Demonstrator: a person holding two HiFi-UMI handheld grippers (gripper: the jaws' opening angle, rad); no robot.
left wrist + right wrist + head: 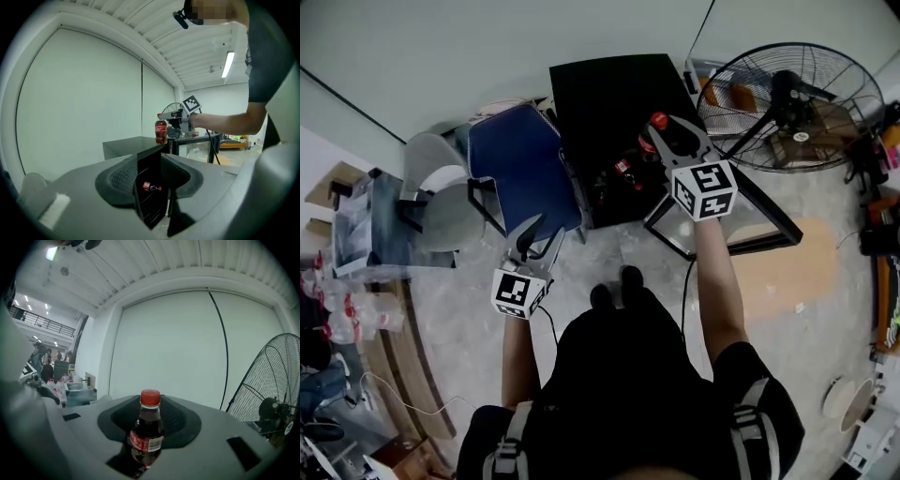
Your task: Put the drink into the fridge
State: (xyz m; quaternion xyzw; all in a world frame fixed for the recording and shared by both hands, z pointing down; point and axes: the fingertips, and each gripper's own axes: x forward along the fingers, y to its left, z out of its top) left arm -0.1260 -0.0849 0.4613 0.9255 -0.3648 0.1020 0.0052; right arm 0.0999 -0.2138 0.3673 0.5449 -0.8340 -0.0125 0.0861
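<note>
1 cola bottle (146, 437), upright, clamped in right gripper (667, 134), just above open fridge (600, 94) shelves; left gripper (536, 242) wide, empty, farther off.

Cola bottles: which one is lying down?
The small red-capped cola bottle inside the black fridge lies sideways; the other bottle stands upright in the right gripper.

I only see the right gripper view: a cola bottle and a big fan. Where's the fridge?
Observer: In the head view, the black fridge stands right by your cola bottle, its door open.
Operator: Is anything inside?
Observer: Yes, the left gripper view shows a small bottle lying in there.
Operator: What's the other gripper holding?
Observer: Nothing; the left gripper is open.
</note>
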